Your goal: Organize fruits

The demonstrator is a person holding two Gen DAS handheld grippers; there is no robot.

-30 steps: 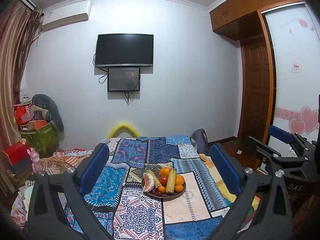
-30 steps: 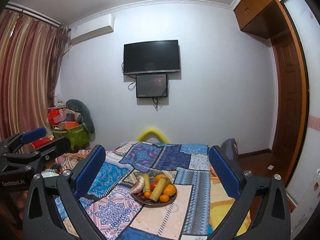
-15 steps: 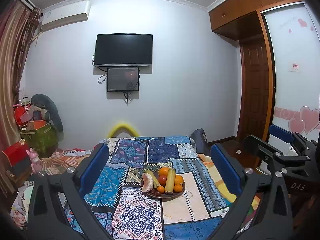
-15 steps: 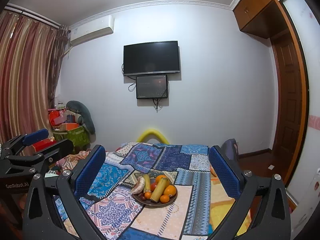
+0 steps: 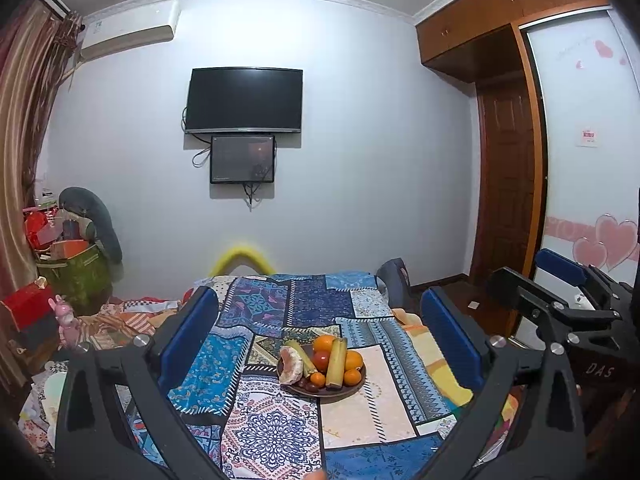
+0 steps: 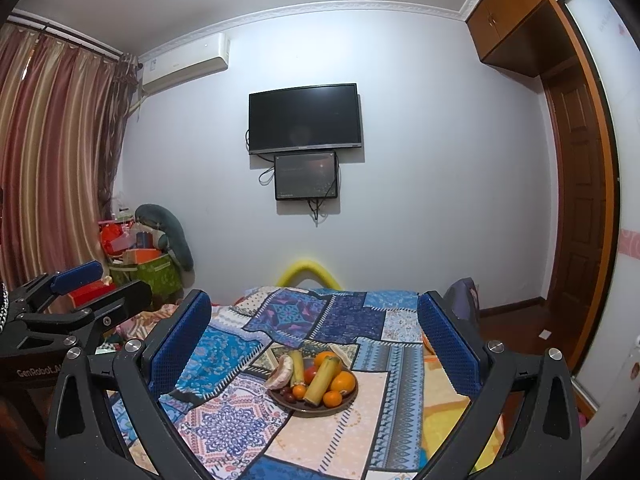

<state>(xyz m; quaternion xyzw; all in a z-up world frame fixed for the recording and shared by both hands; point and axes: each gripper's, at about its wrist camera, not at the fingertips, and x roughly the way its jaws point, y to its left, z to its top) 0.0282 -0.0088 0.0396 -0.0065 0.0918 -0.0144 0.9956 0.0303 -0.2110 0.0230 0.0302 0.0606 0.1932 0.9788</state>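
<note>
A dark round plate point(image 5: 340, 391) of fruit sits on a patchwork bedspread point(image 5: 272, 432). It holds oranges point(image 5: 353, 361), a red apple point(image 5: 321, 359), yellow-green stalks point(image 5: 336, 362) and a pale peeled piece point(image 5: 291, 365). My left gripper point(image 5: 320, 344) is open and empty, held above and short of the plate. In the right wrist view the same plate point(image 6: 344, 403) lies ahead on the bedspread point(image 6: 224, 428). My right gripper point(image 6: 316, 344) is open and empty, also short of the plate. Each gripper shows at the edge of the other's view.
A TV point(image 5: 245, 100) and a smaller screen hang on the far wall. Boxes and a green bin point(image 5: 74, 276) crowd the left corner by the curtain. A wooden door point(image 5: 506, 184) and a wardrobe stand on the right. A yellow foam arc point(image 5: 240, 258) rises behind the bed.
Both views have shifted only slightly; the plate sits a touch further left in the left wrist view. Both grippers stay open and empty.
</note>
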